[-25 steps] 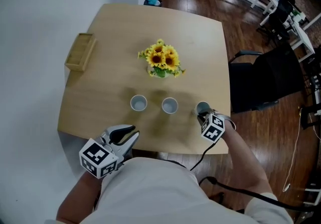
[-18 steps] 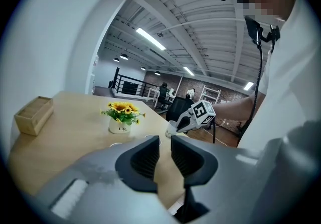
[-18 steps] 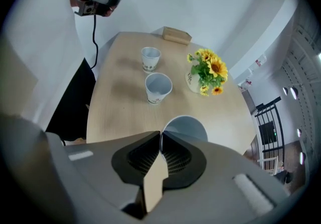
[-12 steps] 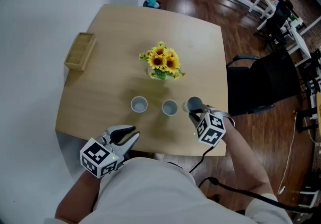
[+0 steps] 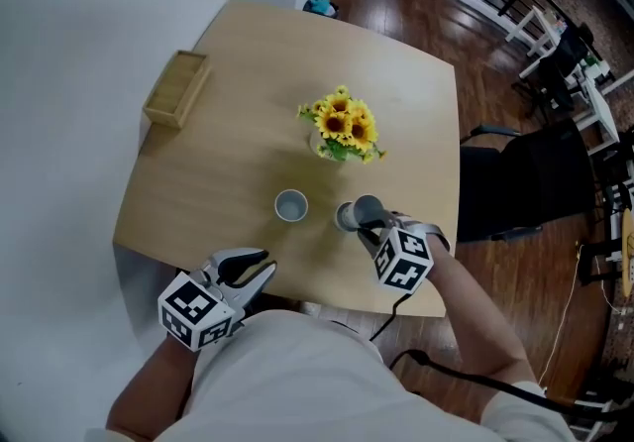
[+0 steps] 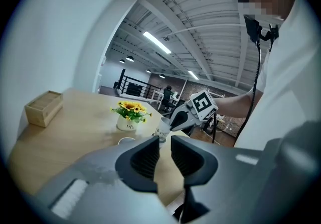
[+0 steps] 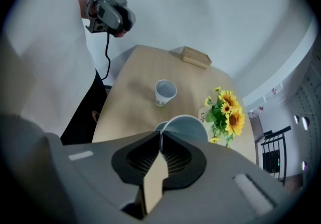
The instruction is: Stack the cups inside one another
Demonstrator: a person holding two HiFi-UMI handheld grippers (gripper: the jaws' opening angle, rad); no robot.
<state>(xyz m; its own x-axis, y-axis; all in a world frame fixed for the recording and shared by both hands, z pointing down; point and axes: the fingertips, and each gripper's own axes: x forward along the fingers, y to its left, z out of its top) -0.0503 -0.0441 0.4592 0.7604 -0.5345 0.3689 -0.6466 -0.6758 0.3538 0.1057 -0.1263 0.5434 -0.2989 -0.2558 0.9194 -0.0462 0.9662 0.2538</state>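
Three white paper cups are in play. One stands alone on the wooden table, the left cup. My right gripper is shut on the rim of a second cup and holds it tilted in the air. It hangs just right of and above the middle cup, partly hiding it. My left gripper hovers at the table's near edge. Its jaws are open by a narrow gap and hold nothing. From there I see the held cup.
A vase of sunflowers stands just behind the cups, close to the held one. A wooden box sits at the table's far left edge. A black chair stands to the right of the table, and a white wall runs along the left.
My right gripper has lifted its cup off the table and carried it left, from the right end of the row to the middle cup. The left gripper has hardly shifted.
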